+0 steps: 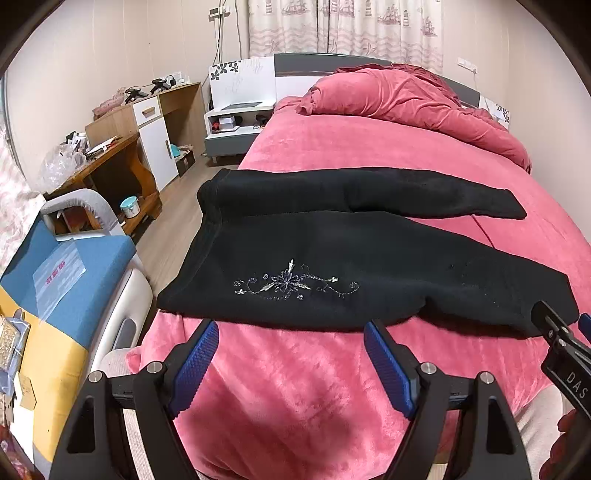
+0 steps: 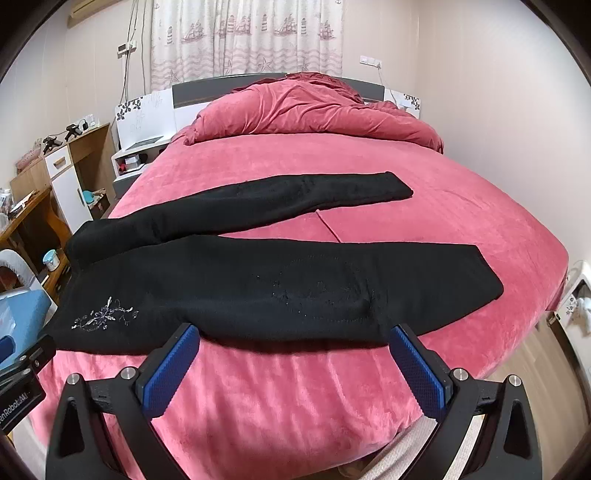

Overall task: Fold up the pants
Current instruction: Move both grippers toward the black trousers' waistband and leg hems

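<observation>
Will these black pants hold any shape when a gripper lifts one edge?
Probably not: the pants lie limp and flat on the bed, so they would drape. The fabric looks thick and fuzzy, likely gripping the plush cover rather than sliding.

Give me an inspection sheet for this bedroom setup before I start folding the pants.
Surface: bed with pink fleece blanket, flat; a crease line runs between the legs.
Job's things: black pants spread flat, legs apart, unfolded; floral embroidery near the waist.
Clutter: rumpled pink duvet at the headboard end.
Grippers: left tongs and right tongs open, holding nothing, just short of the near pants edge.
Cables: wires hang down the wall beside the curtain.
Surroundings: wooden desk, nightstand, curtain.
</observation>
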A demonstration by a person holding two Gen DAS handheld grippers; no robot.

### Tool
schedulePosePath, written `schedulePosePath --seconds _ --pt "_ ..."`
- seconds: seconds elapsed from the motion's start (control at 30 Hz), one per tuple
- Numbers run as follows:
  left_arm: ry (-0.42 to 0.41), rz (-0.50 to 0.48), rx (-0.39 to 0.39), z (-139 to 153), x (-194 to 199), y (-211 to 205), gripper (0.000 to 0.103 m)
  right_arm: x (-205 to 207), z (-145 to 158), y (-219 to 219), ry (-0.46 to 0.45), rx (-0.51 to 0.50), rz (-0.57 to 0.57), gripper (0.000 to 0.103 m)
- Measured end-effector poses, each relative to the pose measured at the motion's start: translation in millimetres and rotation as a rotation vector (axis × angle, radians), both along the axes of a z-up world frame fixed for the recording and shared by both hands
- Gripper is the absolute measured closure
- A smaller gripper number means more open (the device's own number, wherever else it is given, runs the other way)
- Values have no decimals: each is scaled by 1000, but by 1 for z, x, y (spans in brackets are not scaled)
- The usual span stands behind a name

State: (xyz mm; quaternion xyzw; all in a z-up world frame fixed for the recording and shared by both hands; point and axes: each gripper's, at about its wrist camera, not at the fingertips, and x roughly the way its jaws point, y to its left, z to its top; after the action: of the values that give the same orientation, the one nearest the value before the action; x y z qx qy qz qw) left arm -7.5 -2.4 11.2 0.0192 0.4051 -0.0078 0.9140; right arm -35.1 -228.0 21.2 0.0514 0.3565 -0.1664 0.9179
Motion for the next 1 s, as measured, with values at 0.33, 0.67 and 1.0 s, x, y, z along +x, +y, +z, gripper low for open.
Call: schedulePosePath --seconds 0.33,0.67,1.0 --pt "12 -1 1 -3 1 0 20 1 -2 0 4 4 -4 0" --pt "56 -6 -19 -11 5 0 20 3 -5 -4 13 15 -13 0" --pt "109 -4 -15 -22 10 1 20 4 -10 -6 31 24 -12 0"
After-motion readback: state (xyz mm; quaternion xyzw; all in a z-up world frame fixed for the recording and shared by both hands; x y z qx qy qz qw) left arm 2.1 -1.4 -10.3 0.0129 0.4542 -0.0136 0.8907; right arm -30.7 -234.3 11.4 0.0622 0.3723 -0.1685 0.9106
